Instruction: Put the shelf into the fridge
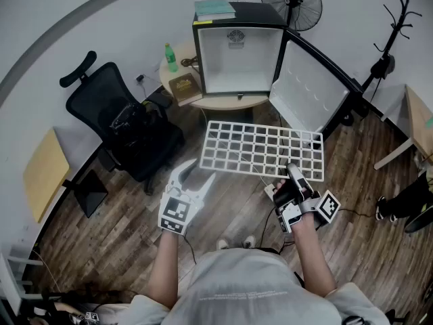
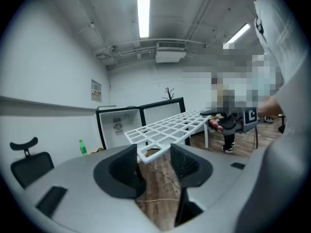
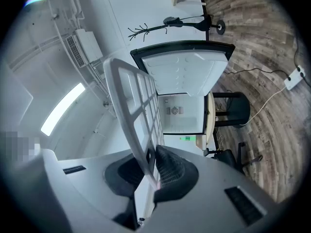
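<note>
Progress roughly at the halfway mark, by the look of it. Has the shelf (image 1: 260, 149) up in the air, lying nearly flat, in front of the fridge (image 1: 240, 66) and well apart from it. Grips its near edge, toward the right corner, with the right tool (image 1: 292, 173), jaws clamped onto a white bar of the grid. Holds the left tool (image 1: 197, 173) at the near left corner, jaws spread fully wide, with that corner poking in between the pads but not pinched, so no grip on that side. Counts as done: shelf lifted and carried by one side, fridge standing with its door (image 1: 304, 90) swung wide to the right and the white interior bare. Left to do, judging from this: probably close the left tool on the corner to steady the grid, bring it across to the round counter (image 1: 230, 102) bearing the fridge, level it, line it up with the inner walls and slide it in. Cannot make out any ledges or rails inside the fridge from here. Worth minding the green bottle (image 1: 170, 58) and the book (image 1: 184, 87) on the counter, just beside the fridge on its left.
</note>
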{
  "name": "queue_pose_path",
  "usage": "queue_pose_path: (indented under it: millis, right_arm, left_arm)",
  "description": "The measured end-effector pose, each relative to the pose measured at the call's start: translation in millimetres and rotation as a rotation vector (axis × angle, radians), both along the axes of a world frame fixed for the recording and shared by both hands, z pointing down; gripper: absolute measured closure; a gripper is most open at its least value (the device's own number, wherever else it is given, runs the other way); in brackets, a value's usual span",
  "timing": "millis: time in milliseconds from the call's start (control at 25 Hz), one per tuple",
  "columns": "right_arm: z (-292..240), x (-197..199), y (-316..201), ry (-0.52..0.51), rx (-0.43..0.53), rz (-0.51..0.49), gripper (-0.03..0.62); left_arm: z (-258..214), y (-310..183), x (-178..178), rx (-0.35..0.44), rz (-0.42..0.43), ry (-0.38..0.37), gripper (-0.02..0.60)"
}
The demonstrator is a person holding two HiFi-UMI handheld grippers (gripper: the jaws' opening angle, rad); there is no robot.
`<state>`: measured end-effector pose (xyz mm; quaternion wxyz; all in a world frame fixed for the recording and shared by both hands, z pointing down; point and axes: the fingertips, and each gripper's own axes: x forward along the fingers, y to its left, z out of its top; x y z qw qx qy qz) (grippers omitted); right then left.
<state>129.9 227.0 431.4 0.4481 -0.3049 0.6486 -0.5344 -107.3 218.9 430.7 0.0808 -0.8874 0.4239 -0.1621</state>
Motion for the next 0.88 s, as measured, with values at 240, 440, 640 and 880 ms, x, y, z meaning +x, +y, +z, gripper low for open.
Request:
queue_pose_path:
  millis: [240,440,640,880]
  right_arm:
    - [5.7,-3.3,-6.9,0.004,-0.024,-0.013,0.545]
    - [3.5,-4.3,-13.2,0.006,-0.019,-0.015,0.539]
    - [2.0,-3.3,-20.9,0.024,-0.027,-0.034,0.537]
    - [3.3,-6.7,-33.9,0.043,-0.076,-0.067,0.537]
  left_arm:
    - [21.6,-7.5,-9.2,0.079,-0.074,-0.247,0.388]
    - [17.2,-10.0,-9.5,0.176,-0.091,-0.354,0.452]
    - [15.6,-15.2,-8.8,0.21,-0.094,-0.398,0.466]
    - [7.8,-27.3,-12.3,0.277,-0.103,-0.497,0.486]
